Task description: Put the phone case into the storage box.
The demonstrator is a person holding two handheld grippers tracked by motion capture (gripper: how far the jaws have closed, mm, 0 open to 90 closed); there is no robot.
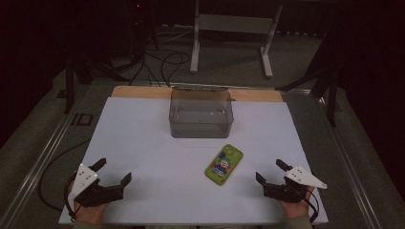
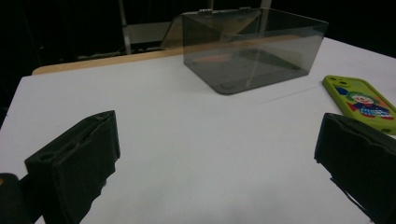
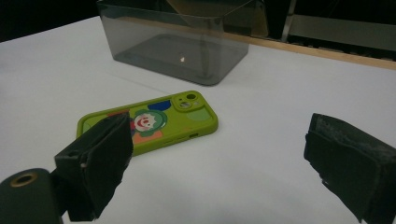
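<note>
A green phone (image 1: 224, 164) with a clown picture on its case lies face down on the white table (image 1: 143, 143), in front of a clear grey plastic box (image 1: 201, 113) whose lid stands open. My left gripper (image 1: 113, 171) rests open near the table's front left corner, nothing between its jaws. My right gripper (image 1: 271, 171) rests open near the front right corner, just right of the phone. In the left gripper view the box (image 2: 252, 46) is ahead and the phone (image 2: 362, 102) at right. In the right gripper view the phone (image 3: 154, 122) lies close ahead-left, the box (image 3: 177, 37) beyond.
A wooden strip (image 1: 138, 91) runs along the table's far edge. Behind it, a white stand frame (image 1: 234, 28) and cables (image 1: 162, 62) sit on the floor. Metal rails (image 1: 43, 157) flank the table.
</note>
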